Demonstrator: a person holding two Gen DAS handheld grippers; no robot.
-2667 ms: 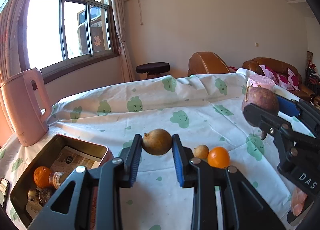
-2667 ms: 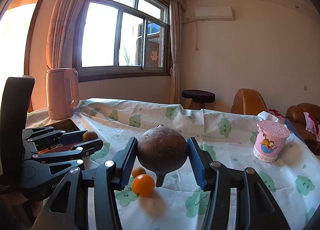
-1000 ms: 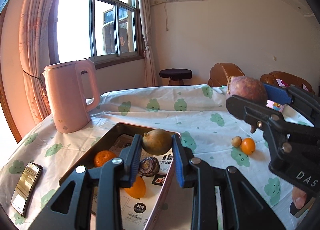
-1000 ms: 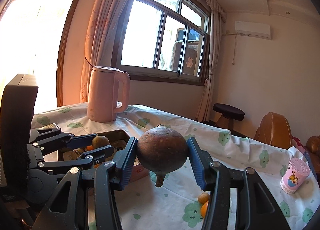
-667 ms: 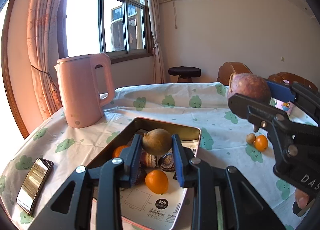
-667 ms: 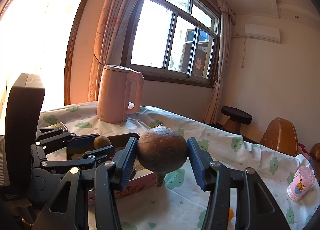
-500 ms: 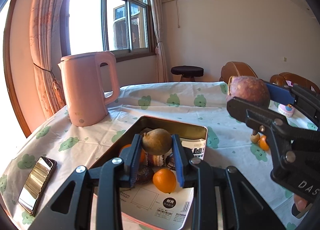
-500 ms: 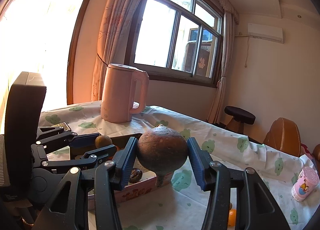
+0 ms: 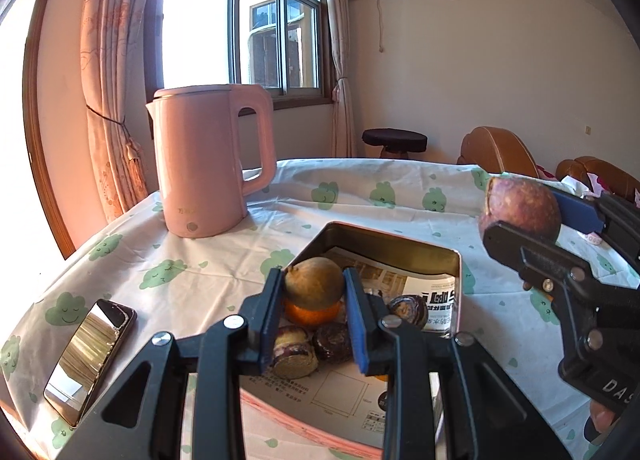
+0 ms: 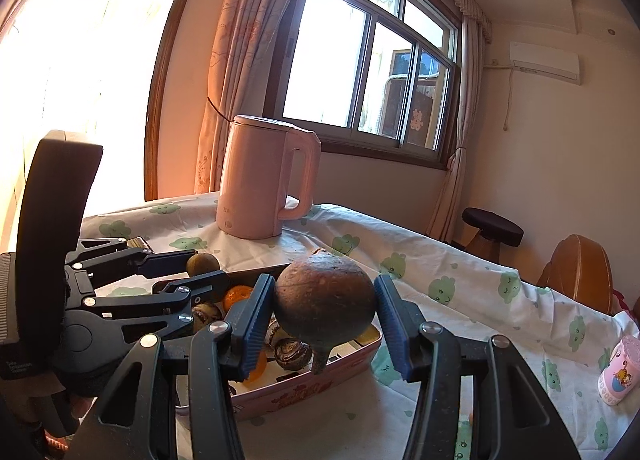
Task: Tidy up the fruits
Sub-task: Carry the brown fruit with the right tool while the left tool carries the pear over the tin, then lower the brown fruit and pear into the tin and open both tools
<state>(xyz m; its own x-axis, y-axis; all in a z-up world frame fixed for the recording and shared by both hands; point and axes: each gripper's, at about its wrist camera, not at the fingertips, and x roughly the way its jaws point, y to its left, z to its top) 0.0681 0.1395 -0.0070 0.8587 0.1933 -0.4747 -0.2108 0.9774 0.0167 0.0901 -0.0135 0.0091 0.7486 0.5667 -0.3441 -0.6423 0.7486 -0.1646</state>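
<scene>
Left tool [image 9: 314,314] pinches a small brown fruit [image 9: 314,287] over the tin [image 9: 457,280], centre. At three o'clock, right tool [image 10: 325,324] pinches a big purple fruit [image 10: 325,309]. Released from this height, either may bounce out or bruise the fruit below.

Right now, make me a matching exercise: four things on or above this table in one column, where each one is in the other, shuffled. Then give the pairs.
Things:
1. small brown fruit
2. large purple-brown fruit
3. phone
4. pink kettle

Places:
A. lying flat on the tablecloth, left of the tin
B. between the fingers of the right gripper
C. standing upright on the tablecloth, beyond the tin
D. between the fingers of the left gripper, over the tin

Pairs: 1-D, 2-B, 3-A, 4-C
</scene>
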